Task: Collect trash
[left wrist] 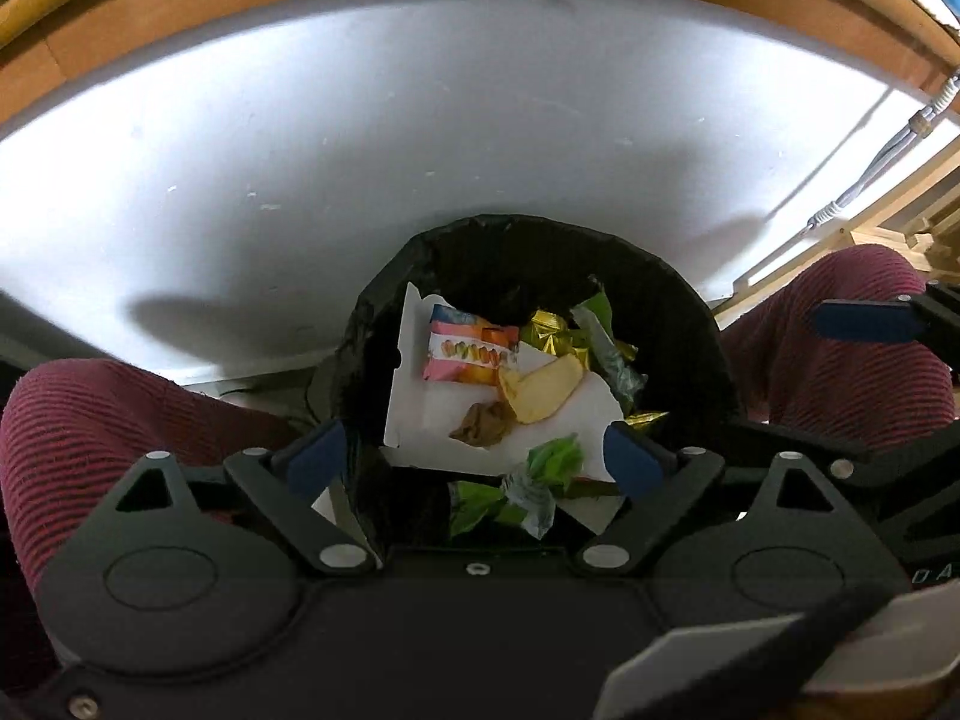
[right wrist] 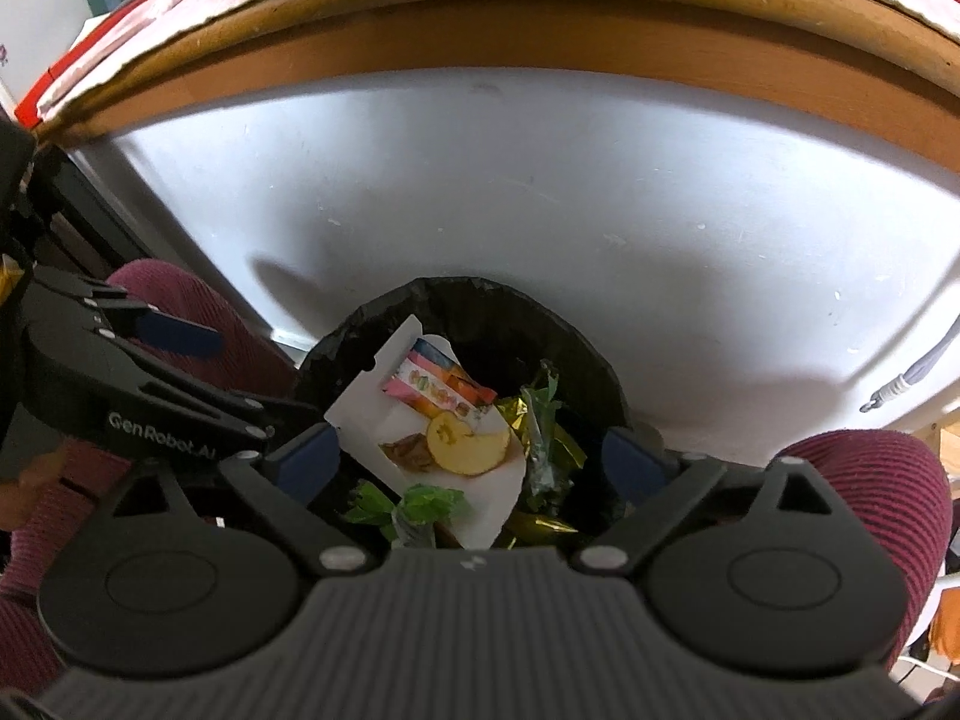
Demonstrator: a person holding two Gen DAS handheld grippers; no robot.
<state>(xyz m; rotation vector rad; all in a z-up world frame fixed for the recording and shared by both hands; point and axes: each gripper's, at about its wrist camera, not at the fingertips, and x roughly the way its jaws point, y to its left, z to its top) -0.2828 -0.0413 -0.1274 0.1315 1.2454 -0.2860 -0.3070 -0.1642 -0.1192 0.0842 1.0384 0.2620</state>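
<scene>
Trash in the lined bin

Knees in maroon trousers (left wrist: pixel 138 420) flank our black-lined bin (left wrist: pixel 678 312) below a wooden table edge (right wrist: pixel 480 30). Both our left gripper (left wrist: pixel 474 456) and right gripper (right wrist: pixel 474 456) hover spread and empty (nothing between them) above the wrappers (left wrist: pixel 471 351) and apple slice (right wrist: pixel 465 441) inside.

A white panel (right wrist: pixel 540 192) fills the middle of both views, scuffed with small marks and crossed by soft shadows. Above it curves a wooden edge (right wrist: pixel 510 18), with white paper (right wrist: pixel 180 30) lying on top. Pale wooden slats (left wrist: pixel 888 228) and a grey cable (left wrist: pixel 870 180) stand at the right.
</scene>
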